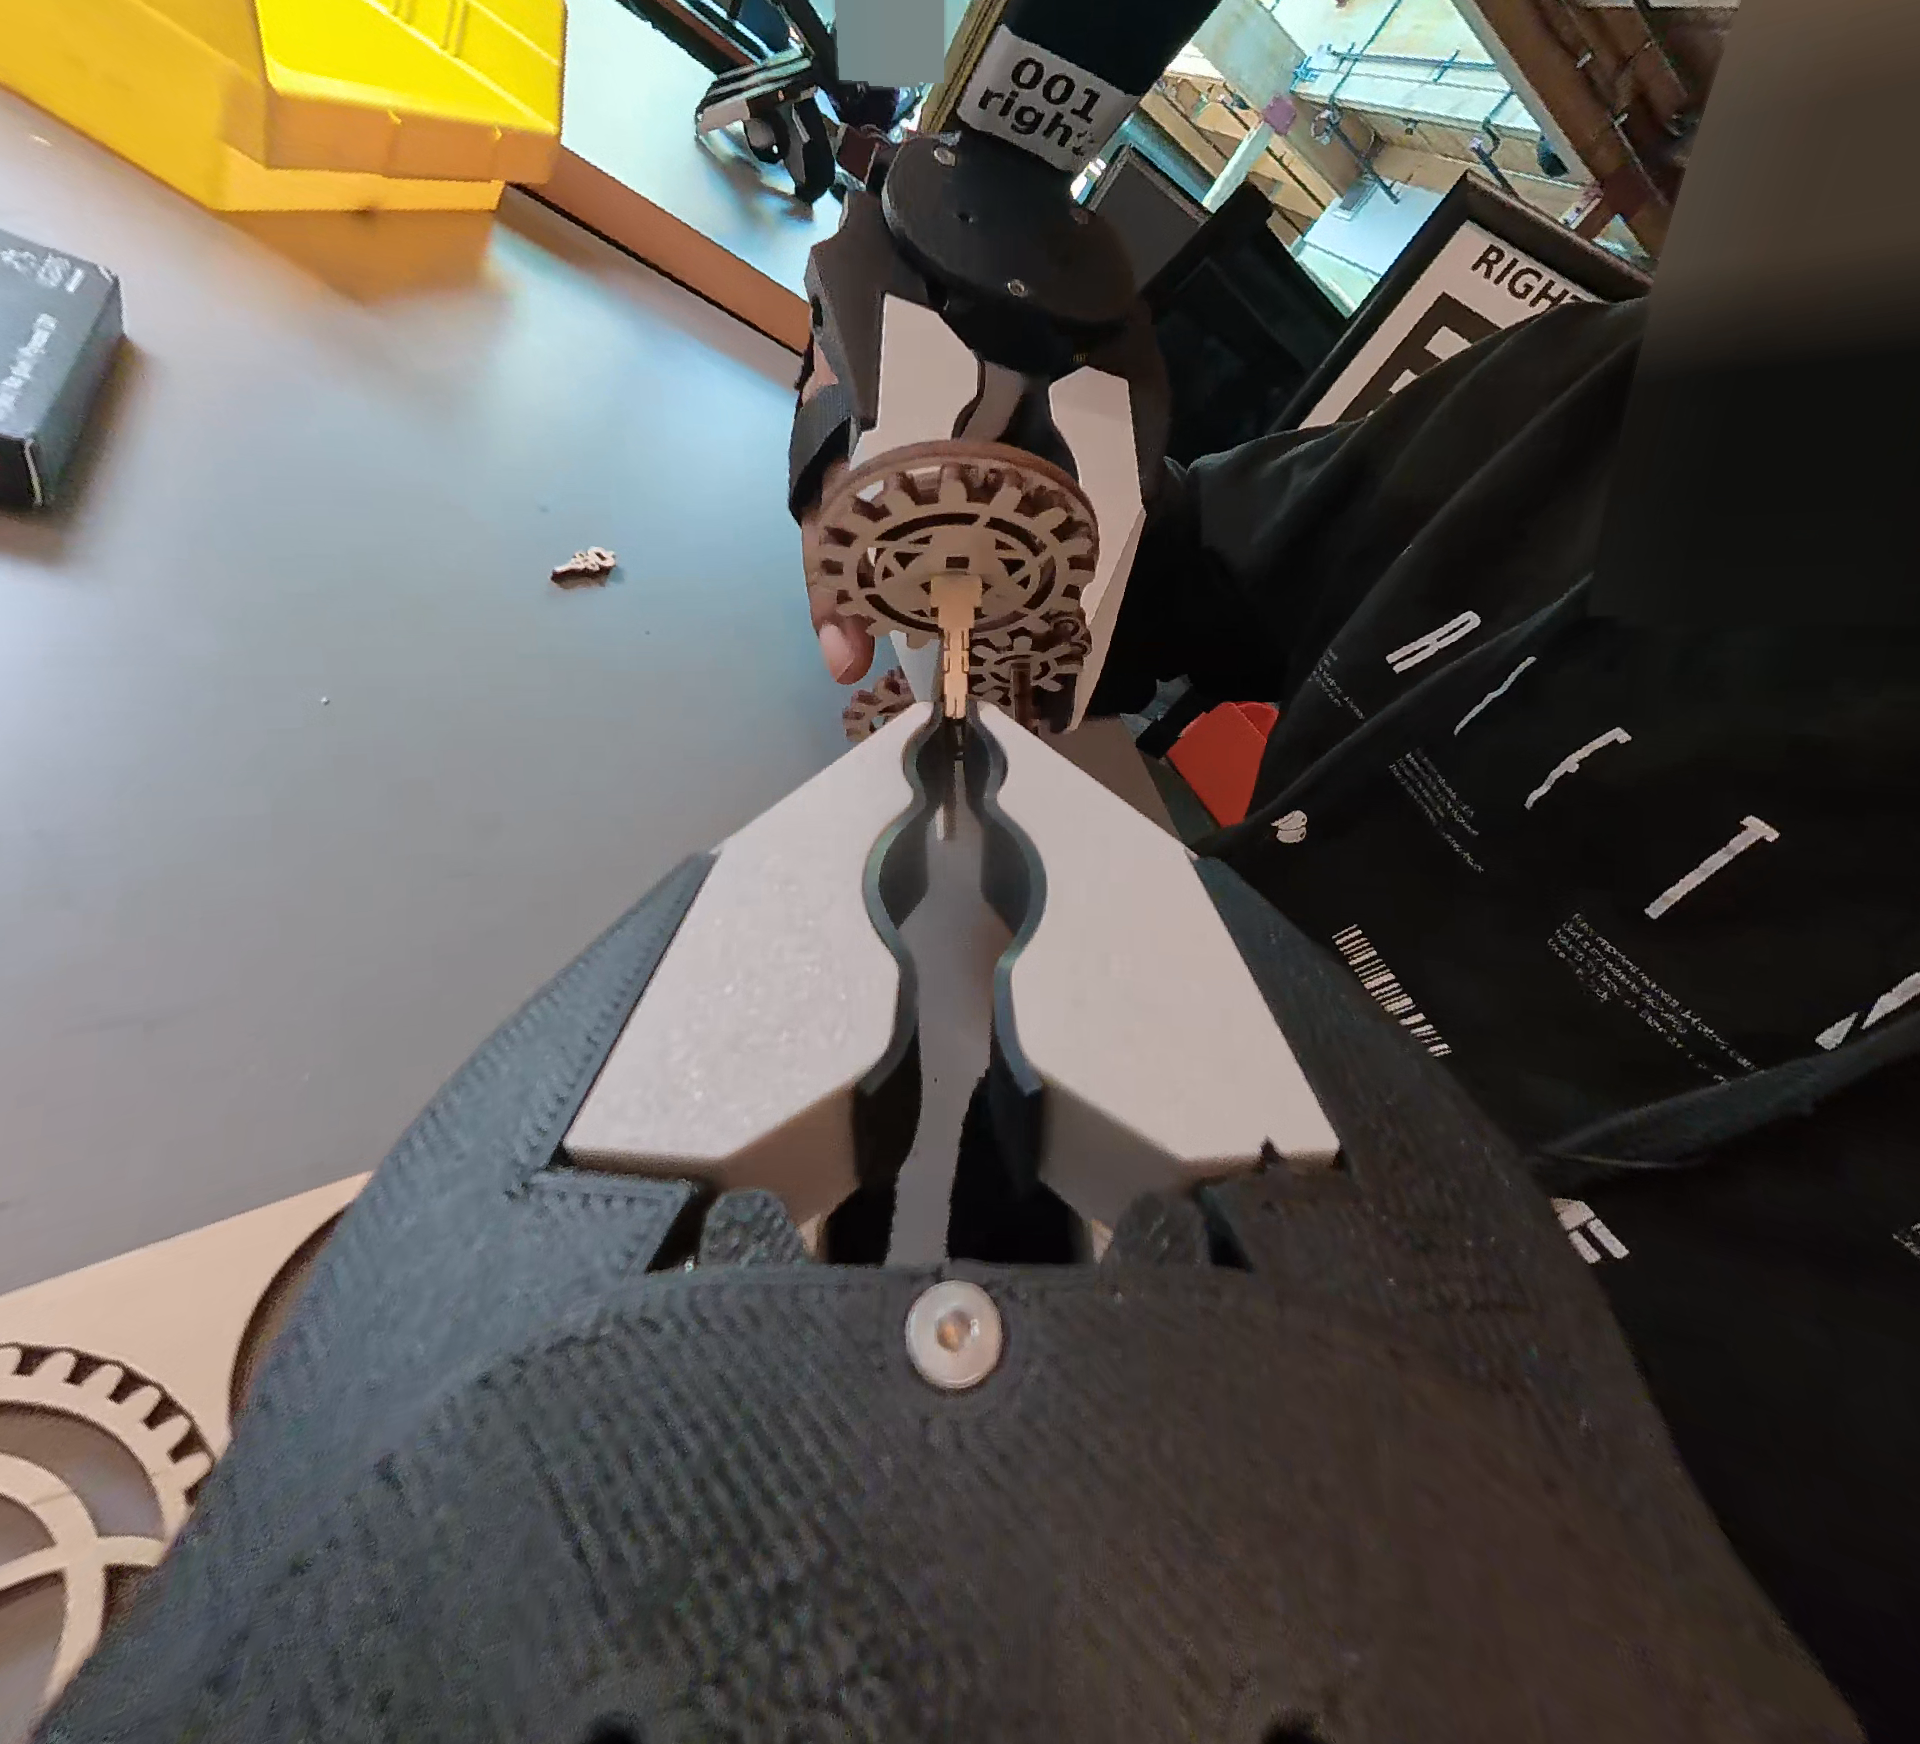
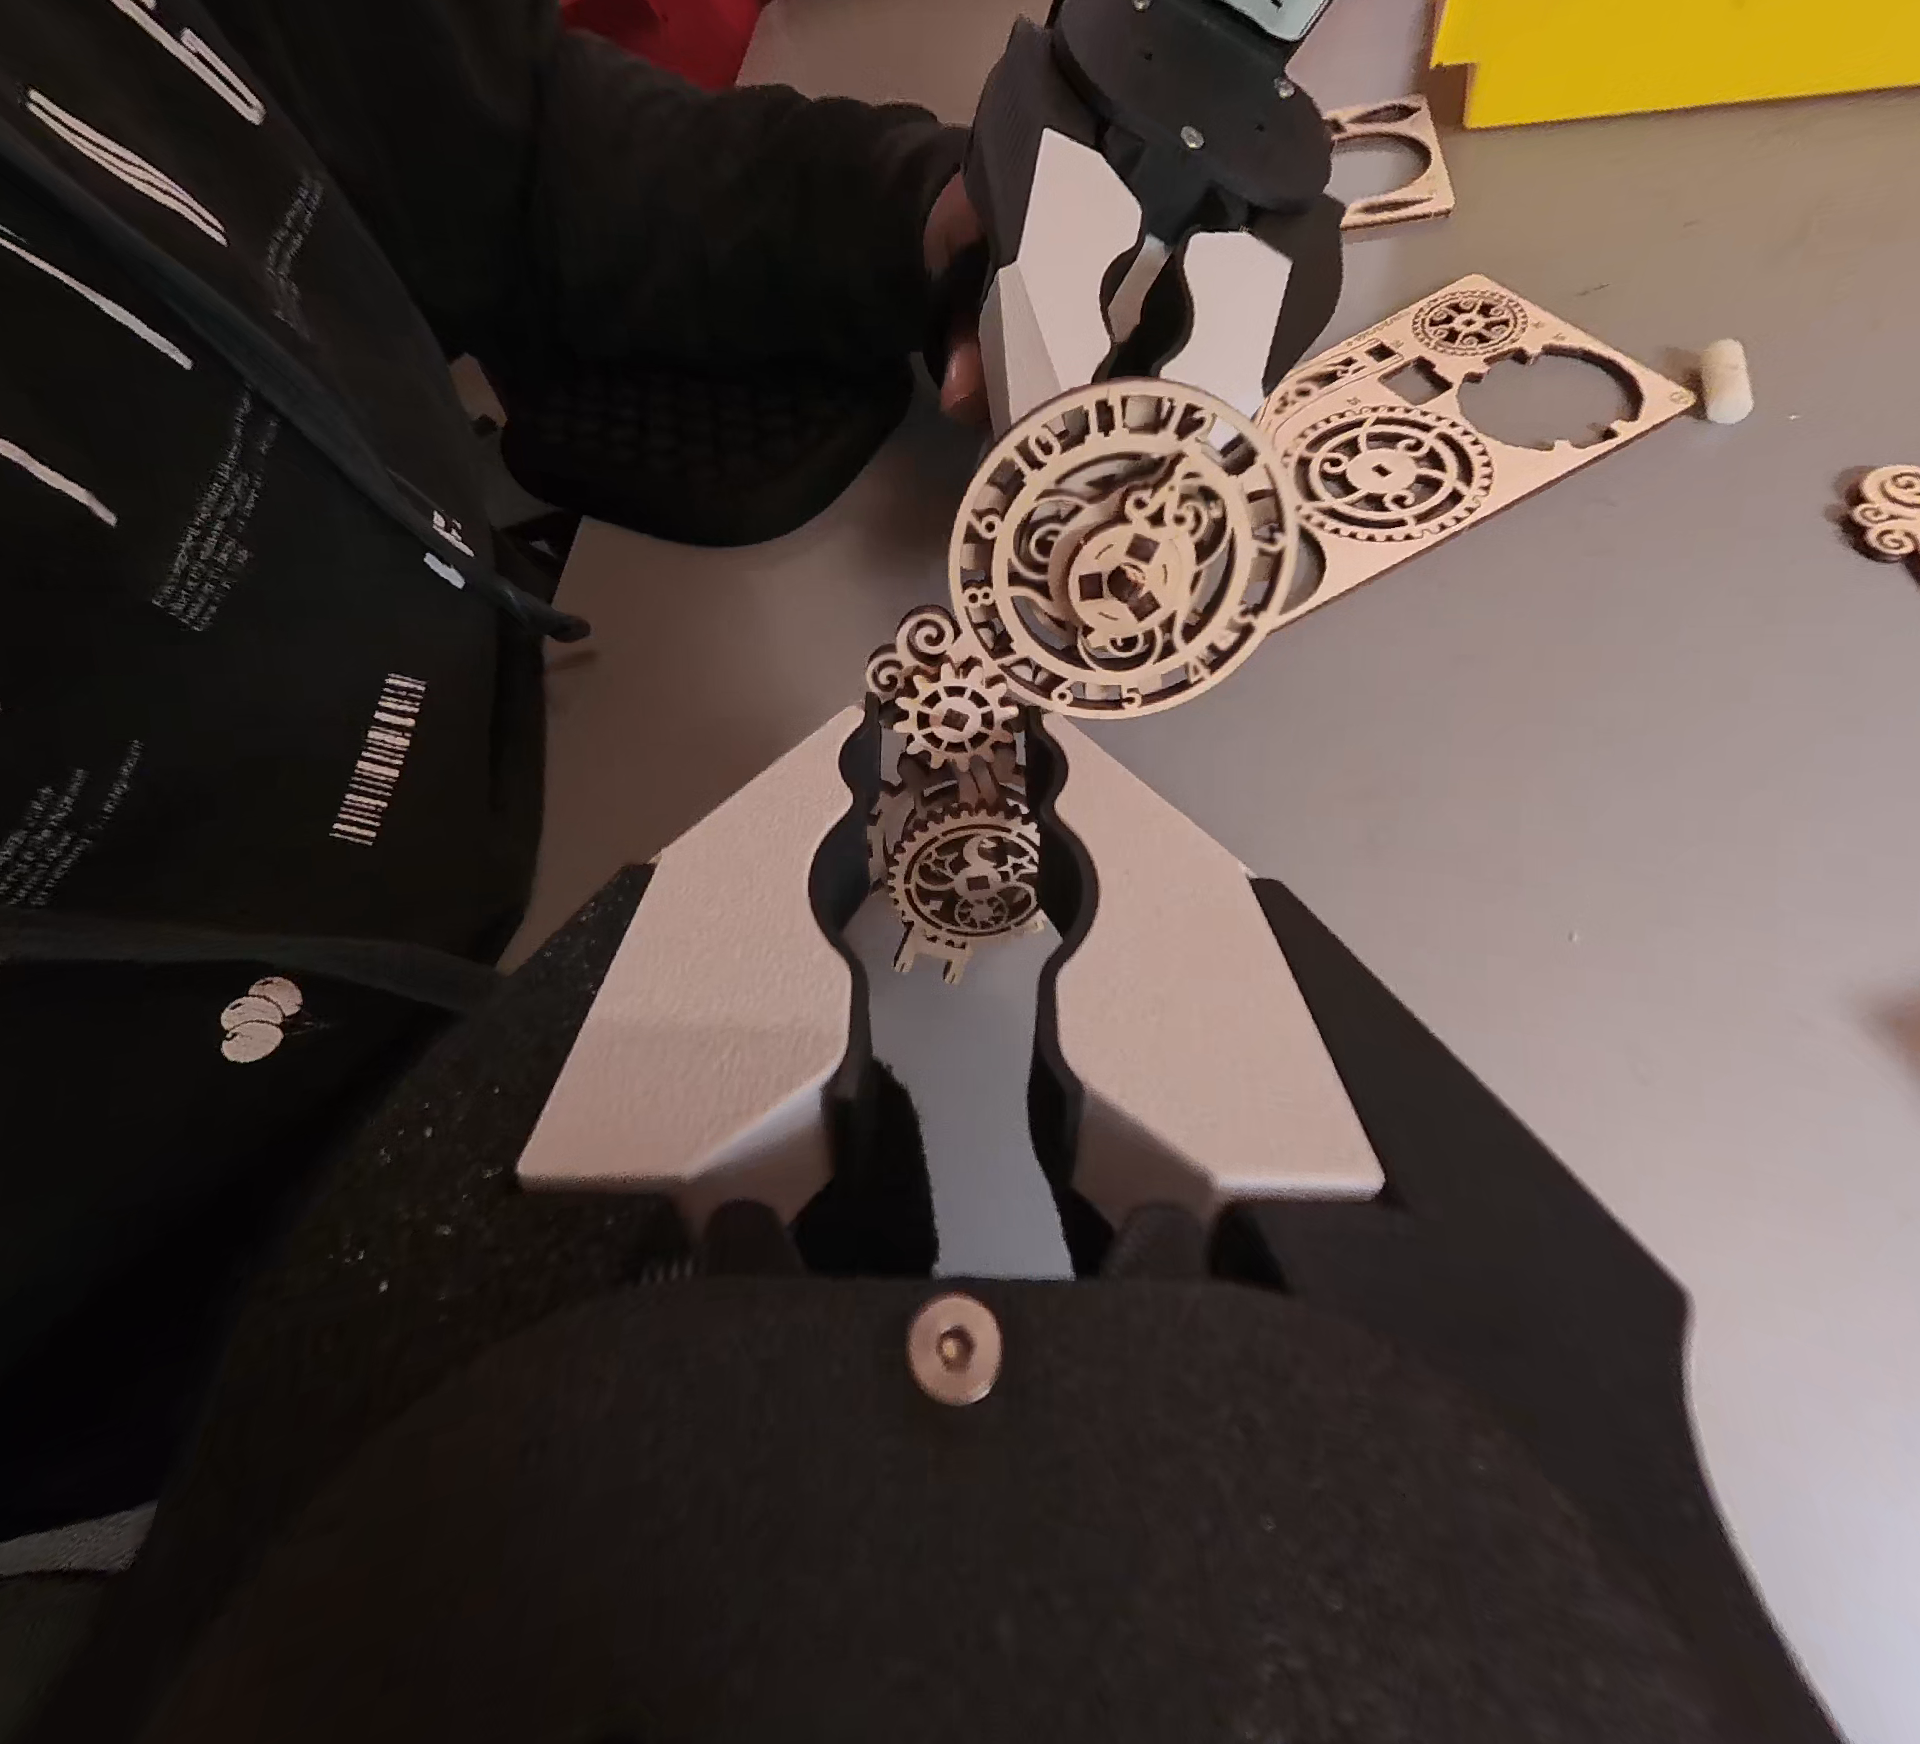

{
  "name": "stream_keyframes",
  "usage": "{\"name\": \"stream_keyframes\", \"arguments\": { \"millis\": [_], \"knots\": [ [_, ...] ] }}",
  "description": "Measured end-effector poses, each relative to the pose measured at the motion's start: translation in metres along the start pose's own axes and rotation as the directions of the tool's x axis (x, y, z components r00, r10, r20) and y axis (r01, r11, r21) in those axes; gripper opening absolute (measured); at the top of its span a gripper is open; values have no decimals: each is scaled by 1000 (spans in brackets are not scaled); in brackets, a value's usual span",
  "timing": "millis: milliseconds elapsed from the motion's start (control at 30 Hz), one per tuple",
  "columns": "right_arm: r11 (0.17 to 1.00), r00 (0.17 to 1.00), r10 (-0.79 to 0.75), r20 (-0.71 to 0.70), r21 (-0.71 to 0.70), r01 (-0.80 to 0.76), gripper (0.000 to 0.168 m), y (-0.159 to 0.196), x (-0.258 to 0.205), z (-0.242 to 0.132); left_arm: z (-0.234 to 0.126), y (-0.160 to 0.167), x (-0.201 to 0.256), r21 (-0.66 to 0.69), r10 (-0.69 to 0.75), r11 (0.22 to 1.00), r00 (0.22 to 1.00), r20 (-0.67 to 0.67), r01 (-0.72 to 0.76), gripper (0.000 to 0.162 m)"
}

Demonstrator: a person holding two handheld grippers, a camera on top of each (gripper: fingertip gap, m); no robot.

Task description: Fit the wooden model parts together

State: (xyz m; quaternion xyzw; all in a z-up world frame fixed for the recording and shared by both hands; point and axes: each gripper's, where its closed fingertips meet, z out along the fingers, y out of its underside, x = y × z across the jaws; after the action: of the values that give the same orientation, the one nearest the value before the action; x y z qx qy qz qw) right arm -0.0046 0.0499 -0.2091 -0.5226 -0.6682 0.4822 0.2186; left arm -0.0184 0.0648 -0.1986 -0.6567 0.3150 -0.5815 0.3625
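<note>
Right hand-held gripper [image 2: 951, 764] clamped on pale laser-cut wooden gear-and-clock-face model [image 2: 1117, 551]; left hand-held gripper [image 1: 951, 718] pinching thin pale wooden peg [image 1: 951, 645] at hub. Light, brittle fretwork; best gripped by solid edges.

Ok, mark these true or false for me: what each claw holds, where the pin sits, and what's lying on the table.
1. The left claw is shut on a pale wooden pin. True.
2. The right claw is open and empty. False: it is shut on the lower gear section of the clock model.
3. The pin's far end meets the centre of the model's toothed wheel. True.
4. The punched wooden sheet is held in the air. False: it lies flat on the table.
5. A small loose wooden piece lies on the table. True.
</note>
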Motion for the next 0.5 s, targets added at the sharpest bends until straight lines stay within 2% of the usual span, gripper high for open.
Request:
{"name": "stream_keyframes", "arguments": {
  "millis": [67,267,500],
  "knots": [
    [1000,1000,1,-16,15,0,27,-3,2,0,-2,-3,-1,16,29,999,1000,12,-29,0],
    [997,998,63,-2,44,-63,46,-5,5,1,-4,-4,-6,14,98,995,993,69,-99,0],
    [973,978,208,14,97,-209,47,-5,19,-3,-4,-4,-12,-5,57,998,992,108,-57,1]
  ]
}}
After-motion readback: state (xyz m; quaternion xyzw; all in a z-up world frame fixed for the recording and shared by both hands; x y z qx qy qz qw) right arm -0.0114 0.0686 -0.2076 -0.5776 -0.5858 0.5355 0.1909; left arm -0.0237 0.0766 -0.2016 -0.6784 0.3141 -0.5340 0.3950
